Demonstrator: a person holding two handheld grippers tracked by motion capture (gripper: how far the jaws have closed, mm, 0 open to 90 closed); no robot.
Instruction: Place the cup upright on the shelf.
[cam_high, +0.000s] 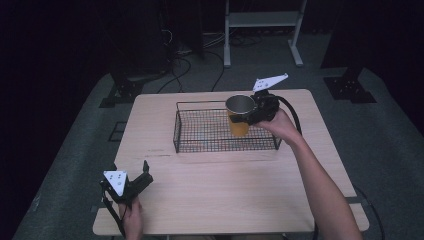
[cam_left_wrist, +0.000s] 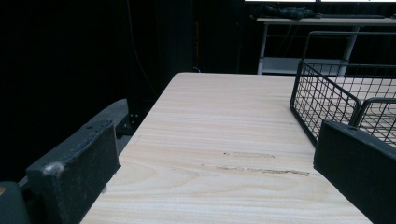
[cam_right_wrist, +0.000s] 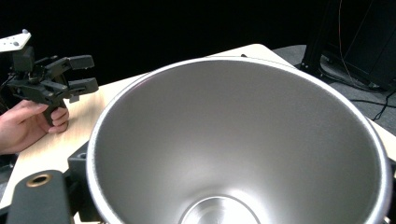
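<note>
A cup with a steel inside and an orange outside hangs upright over the right half of a black wire basket. My right gripper is shut on the cup's rim from the right. The cup's shiny bowl looms close in the right gripper view. At the table's front left corner, my left gripper stands open with nothing between its jaws. My left gripper looks along the bare wood toward the basket's left end. The left gripper and its hand also appear far off.
The wooden table has a few dark scuff marks in front of the basket. Behind the table stand a white frame, floor cables and dark stand bases.
</note>
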